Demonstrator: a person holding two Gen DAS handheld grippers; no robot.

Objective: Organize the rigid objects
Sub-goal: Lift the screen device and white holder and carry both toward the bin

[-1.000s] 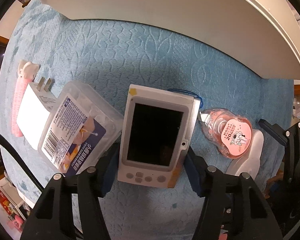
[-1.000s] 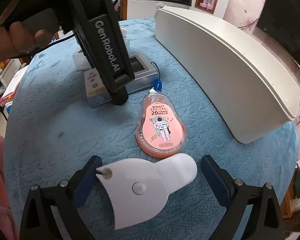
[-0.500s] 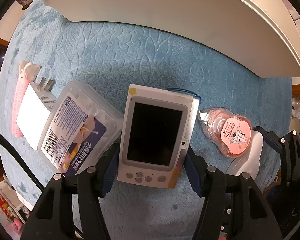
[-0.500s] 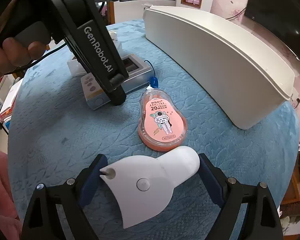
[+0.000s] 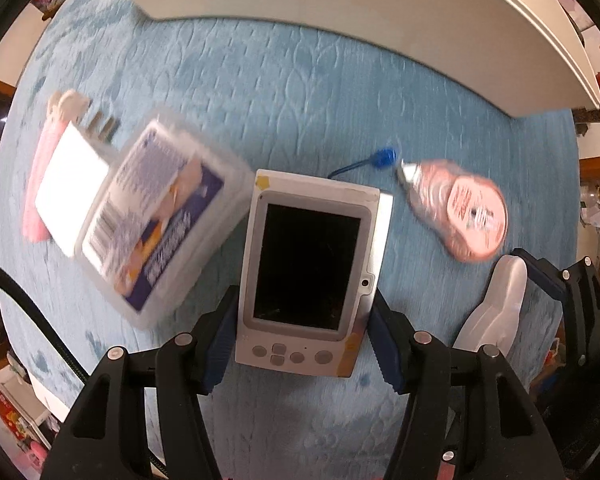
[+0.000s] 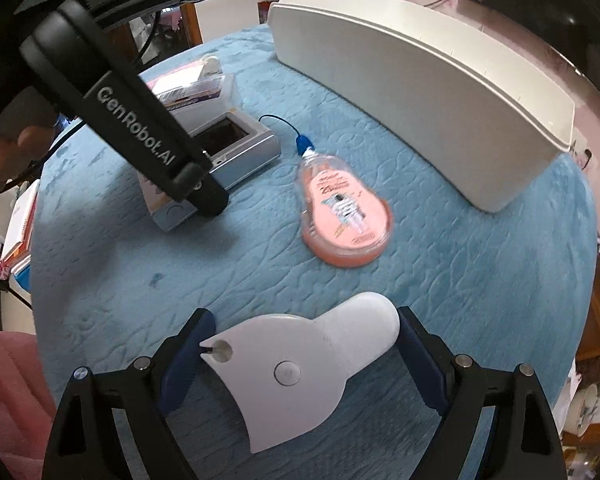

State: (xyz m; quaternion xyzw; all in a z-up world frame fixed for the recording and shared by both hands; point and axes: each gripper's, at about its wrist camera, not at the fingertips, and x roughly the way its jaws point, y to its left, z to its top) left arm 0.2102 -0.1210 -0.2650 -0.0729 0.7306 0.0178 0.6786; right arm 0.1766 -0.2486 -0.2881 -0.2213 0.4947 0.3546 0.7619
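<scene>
Jaws of the left gripper (image 5: 302, 350) are clamped on the lower edges of a silver handheld device (image 5: 312, 264), both blue pads pressed to its sides, as they were a second ago. Jaws of the right gripper (image 6: 300, 360) have just been closing: a second ago they stood clear of the white plastic piece (image 6: 296, 368), and now both pads touch it, one at its pointed holed end, the other at its rounded end, so it is held. Since the earlier frames the device has parted from the clear box (image 5: 152, 216); the two overlapped before, and the box now sits to the device's left, blurred. The blue cord tag (image 5: 384, 158), formerly tucked at the device's top edge, now lies exposed on the blue cloth (image 5: 300, 88) beside the tip of the pink tape dispenser (image 5: 460, 212). The dispenser lies flat on the cloth between the device and the white piece. Left view alone shows a white plug (image 5: 70, 186) and a pink item (image 5: 40, 184) beyond the box, plus the device's dark screen and buttons head-on. Right view alone shows the full outline of the white piece, the left gripper's black finger (image 6: 140, 128) lettered "GenRobot.AI", a hand (image 6: 4, 160) at far left, and the whole length of the long white tray (image 6: 440, 104) at the cloth's far edge.
</scene>
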